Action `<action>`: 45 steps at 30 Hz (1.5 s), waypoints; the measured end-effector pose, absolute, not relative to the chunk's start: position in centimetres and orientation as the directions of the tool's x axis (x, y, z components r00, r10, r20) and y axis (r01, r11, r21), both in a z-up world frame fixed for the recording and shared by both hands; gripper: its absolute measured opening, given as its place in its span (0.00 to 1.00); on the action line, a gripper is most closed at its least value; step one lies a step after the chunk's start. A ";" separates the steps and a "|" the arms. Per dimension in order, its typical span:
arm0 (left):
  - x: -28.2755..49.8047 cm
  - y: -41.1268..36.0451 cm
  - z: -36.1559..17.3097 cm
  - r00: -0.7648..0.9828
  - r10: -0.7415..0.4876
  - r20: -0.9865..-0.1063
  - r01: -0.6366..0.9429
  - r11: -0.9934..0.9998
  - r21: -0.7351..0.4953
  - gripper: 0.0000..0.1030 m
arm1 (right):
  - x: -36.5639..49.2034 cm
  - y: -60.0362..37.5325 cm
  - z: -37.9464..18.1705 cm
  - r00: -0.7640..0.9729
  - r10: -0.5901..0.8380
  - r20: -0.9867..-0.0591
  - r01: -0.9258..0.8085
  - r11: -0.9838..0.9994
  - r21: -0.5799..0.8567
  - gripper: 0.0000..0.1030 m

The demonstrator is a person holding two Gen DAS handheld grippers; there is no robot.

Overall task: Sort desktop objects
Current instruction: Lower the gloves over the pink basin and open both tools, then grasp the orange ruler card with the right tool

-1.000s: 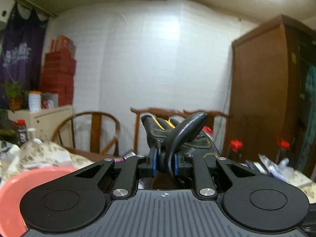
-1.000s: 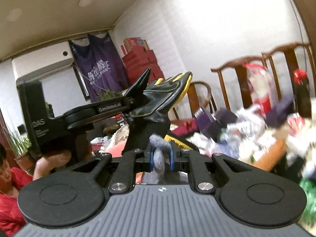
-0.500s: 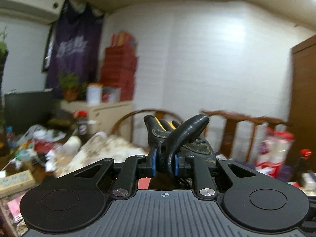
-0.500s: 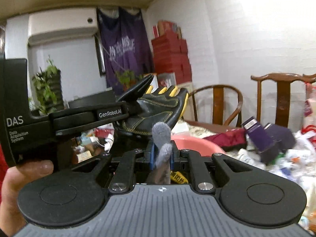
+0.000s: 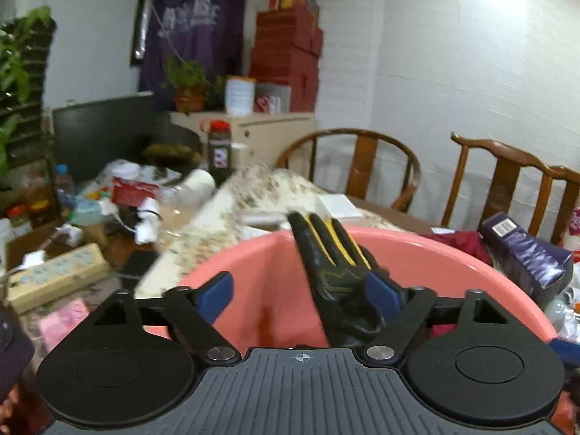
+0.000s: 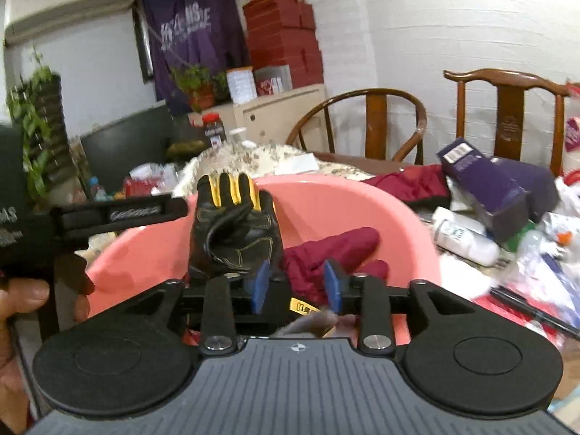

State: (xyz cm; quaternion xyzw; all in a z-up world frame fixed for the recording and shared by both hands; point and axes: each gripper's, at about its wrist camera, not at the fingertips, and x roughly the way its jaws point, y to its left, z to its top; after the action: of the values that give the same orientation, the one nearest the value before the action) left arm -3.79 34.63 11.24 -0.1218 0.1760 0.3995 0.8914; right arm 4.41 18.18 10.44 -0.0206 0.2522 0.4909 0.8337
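A pink basin [image 5: 435,246] fills the lower middle of both views. My left gripper [image 5: 301,290] hangs over it with its jaws opening wide. The black and yellow glove [image 5: 333,264] leans loosely against the right blue pad [image 5: 384,290], and nothing pinches it. In the right wrist view the same glove [image 6: 235,232] hangs over the basin [image 6: 362,195] beside the left gripper [image 6: 174,210]. My right gripper [image 6: 296,286] is opening too. A grey glove [image 6: 311,322] sits low beneath its pads, free of them. A maroon glove [image 6: 333,250] lies in the basin.
Purple boxes [image 6: 485,188] and mixed clutter crowd the table to the basin's right. A floral cloth [image 5: 261,188] and bottles lie behind and to the left. Two wooden chairs [image 5: 355,166] stand at the far side. A hand [image 6: 21,297] holds the left gripper.
Both grippers swung left and dipped down over the pink basin. Each was shut on a glove a second ago; both jaws have now spread and the gloves are loose.
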 end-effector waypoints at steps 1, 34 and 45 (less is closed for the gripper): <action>-4.6 34.1 11.6 0.633 0.668 -0.391 -0.748 0.658 -0.089 0.89 | 4.3 16.7 10.9 0.389 0.820 -0.420 -0.831 0.509 0.224 0.49; -1.8 6.4 -0.4 0.898 0.168 -0.406 -0.235 0.964 -0.122 1.00 | -1.5 -11.7 1.0 0.498 0.700 -0.512 -0.850 0.510 -0.129 0.99; -2.0 8.7 -1.6 0.879 0.148 -0.452 -0.278 0.932 -0.234 1.00 | 0.7 -9.2 0.2 0.447 0.687 -0.573 -0.849 0.528 -0.030 0.62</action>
State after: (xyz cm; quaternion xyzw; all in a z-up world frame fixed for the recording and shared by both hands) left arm -2.05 8.66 -1.58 -0.1478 0.2190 0.1113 0.9580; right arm 0.74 -9.24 0.24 -0.1583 0.2555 0.4594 0.8358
